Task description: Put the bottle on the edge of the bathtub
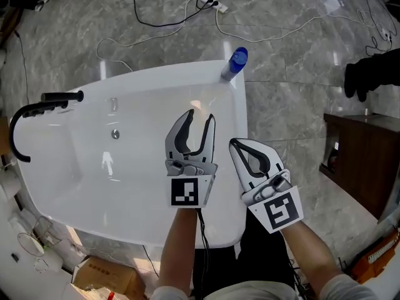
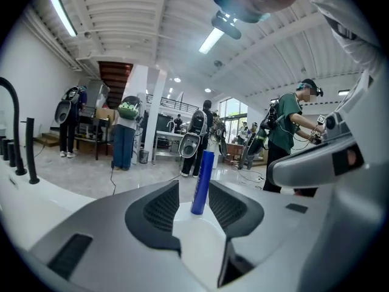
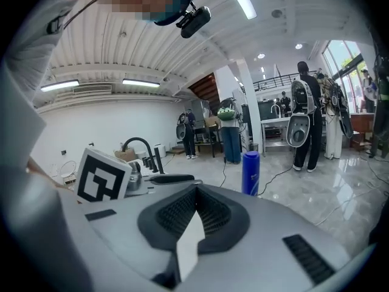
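Bottle: a blue bottle [image 1: 236,62] stands upright on the rim of the white bathtub [image 1: 156,74], at the far corner on the person's right.
Left gripper: the left gripper [image 1: 200,119] hovers over the inside of the tub near its right wall, pointing toward the bottle and well apart from it.
Left jaws: released, spread apart with nothing held; in the left gripper view the bottle shows through the gap, further off.
Right gripper: the right gripper [image 1: 234,144] is just beside the left one, over the tub's right rim.
Right jaws: clenched tip to tip, empty; in the right gripper view the bottle stands off to the right of them.
Faucet: a black curved faucet [image 1: 31,108] sits at the tub's left end.
Floor: grey marble floor [image 1: 294,92] with cables [image 1: 187,14] trailing beyond the tub.
Cabinet: a dark wooden cabinet [image 1: 365,161] stands to the right.
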`<state>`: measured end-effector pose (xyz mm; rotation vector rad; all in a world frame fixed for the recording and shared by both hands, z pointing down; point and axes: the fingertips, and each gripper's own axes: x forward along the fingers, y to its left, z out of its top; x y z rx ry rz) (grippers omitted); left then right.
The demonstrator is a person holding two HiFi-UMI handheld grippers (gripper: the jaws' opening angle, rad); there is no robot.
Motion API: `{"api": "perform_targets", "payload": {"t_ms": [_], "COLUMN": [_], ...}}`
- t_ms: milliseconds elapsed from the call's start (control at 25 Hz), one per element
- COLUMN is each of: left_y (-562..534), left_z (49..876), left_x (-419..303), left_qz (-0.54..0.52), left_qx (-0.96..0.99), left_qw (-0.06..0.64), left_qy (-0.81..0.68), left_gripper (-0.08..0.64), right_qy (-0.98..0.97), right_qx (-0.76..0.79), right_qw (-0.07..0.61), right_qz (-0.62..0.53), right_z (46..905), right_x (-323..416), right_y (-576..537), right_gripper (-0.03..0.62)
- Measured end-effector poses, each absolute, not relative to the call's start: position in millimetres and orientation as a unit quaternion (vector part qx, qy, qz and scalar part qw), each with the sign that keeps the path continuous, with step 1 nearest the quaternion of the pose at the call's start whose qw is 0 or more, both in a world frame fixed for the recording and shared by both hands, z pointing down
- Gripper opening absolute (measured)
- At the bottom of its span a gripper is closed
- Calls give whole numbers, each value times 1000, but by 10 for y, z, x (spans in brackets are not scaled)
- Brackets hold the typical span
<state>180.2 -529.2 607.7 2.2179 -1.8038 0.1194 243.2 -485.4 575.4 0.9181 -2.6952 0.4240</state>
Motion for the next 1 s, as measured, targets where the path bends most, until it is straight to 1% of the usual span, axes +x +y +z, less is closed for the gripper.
{"api": "perform_targets", "payload": {"t_ms": [120, 240, 320, 480, 680, 1000], "left_y": [-5034, -4770, -4590, -4252, -3823, -3119], "left_z": [6006, 5957, 5892, 5690, 5409, 5001], "left_x": [1602, 1418, 1307, 1163, 1013, 792], "left_qz": [51, 55, 62, 73, 83, 75], "left_qx": [750, 731, 723, 714, 699, 685], "left_qw": [152, 172, 168, 154, 141, 137], "left_qy": [-642, -658, -668, -679, -696, -711], "left_gripper": [116, 89, 58, 26, 11, 9], "right_qy": [-932, -936, -938, -940, -944, -948], "right_qx": [308, 300, 296, 293, 291, 294], "right_qw": [129, 125, 122, 116, 109, 90], "right_qz": [144, 139, 134, 127, 113, 85], "right_z": [5708, 5686, 5652, 5517, 5312, 4942], "right_x": [2263, 2129, 2048, 1904, 1738, 1461], "right_y": [-4702, -4536, -4430, -4208, -3917, -3363], "right_gripper": [5, 6, 5, 6, 6, 6]}}
